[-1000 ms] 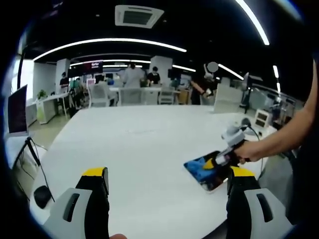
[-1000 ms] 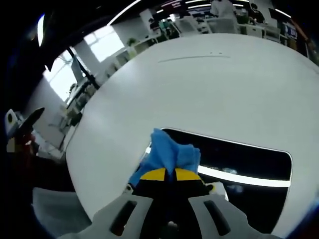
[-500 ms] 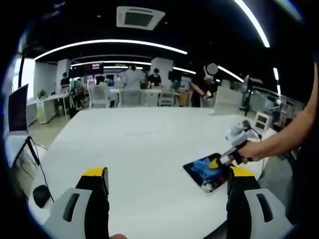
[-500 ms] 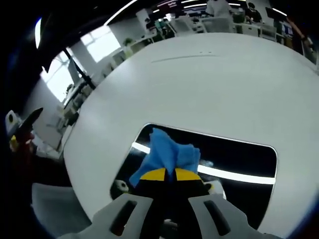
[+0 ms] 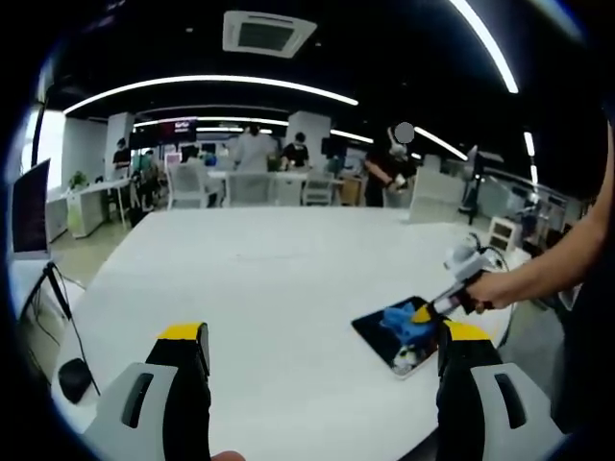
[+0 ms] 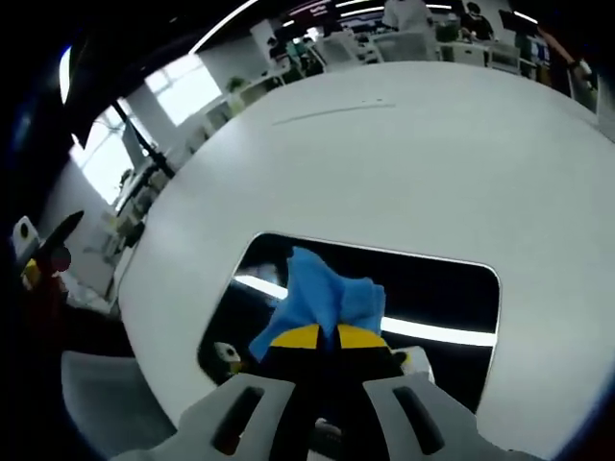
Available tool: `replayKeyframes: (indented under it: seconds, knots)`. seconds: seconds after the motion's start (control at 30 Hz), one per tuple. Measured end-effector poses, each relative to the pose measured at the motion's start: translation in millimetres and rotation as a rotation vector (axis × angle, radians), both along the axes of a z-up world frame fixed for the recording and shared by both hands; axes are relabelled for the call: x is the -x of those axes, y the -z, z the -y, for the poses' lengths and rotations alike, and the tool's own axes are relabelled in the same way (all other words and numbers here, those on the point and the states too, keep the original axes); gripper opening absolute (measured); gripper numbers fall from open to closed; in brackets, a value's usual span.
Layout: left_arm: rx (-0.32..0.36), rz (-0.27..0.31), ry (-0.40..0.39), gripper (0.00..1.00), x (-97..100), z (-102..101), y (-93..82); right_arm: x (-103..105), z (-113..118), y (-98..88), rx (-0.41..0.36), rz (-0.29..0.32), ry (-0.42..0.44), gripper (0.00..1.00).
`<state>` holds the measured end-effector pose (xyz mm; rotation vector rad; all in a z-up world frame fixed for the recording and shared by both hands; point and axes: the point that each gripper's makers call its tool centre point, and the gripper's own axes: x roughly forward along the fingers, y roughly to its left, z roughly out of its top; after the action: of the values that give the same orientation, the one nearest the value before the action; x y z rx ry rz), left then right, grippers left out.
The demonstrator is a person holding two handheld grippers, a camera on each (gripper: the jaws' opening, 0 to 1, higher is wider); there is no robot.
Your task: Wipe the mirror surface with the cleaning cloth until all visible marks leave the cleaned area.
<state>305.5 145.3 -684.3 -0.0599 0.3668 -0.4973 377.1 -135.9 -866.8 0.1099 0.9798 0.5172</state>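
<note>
The mirror (image 6: 452, 303) lies flat on the white worktop (image 6: 384, 163), a dark rectangle with rounded corners and a thin pale border, its glass throwing back bright streaks of the ceiling lights. In the left gripper view the mirror (image 5: 380, 331) sits close to the worktop's (image 5: 269, 288) near right edge, turned at an angle to that edge. The cleaning cloth (image 6: 322, 298) is a bright blue, crumpled wad that rests on the glass near the middle of the mirror, bunched upward with soft folds. The right gripper (image 6: 325, 338) has its yellow-tipped fingers (image 6: 293, 338) pressed together on the cloth's near end, so the cloth is pinched firmly between them. In the left gripper view the right gripper (image 5: 423, 312) reaches in from the right, held by a person's hand (image 5: 490, 288), with the cleaning cloth (image 5: 402, 319) under its tip on the mirror. A small pale mark (image 6: 227, 353) shows at the mirror's near left corner in the right gripper view. The left gripper (image 5: 317, 341) hangs above the worktop's near edge, its yellow-tipped fingers (image 5: 183, 333) spread wide apart with nothing between them.
</note>
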Motion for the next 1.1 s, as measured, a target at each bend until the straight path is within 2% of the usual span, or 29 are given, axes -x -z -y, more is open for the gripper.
replayKeyframes:
  seconds: [0.57, 1.1]
  knots:
    - [-0.008, -0.002, 0.017, 0.99, -0.6, -0.6, 0.0, 1.7, 36.9, 0.8, 0.018, -0.009, 0.041, 0.00]
    - [-0.009, 0.000, 0.031, 0.99, -2.4, 4.1, -1.3, 2.6, 58.2, 0.8, 0.038, -0.010, 0.069, 0.00]
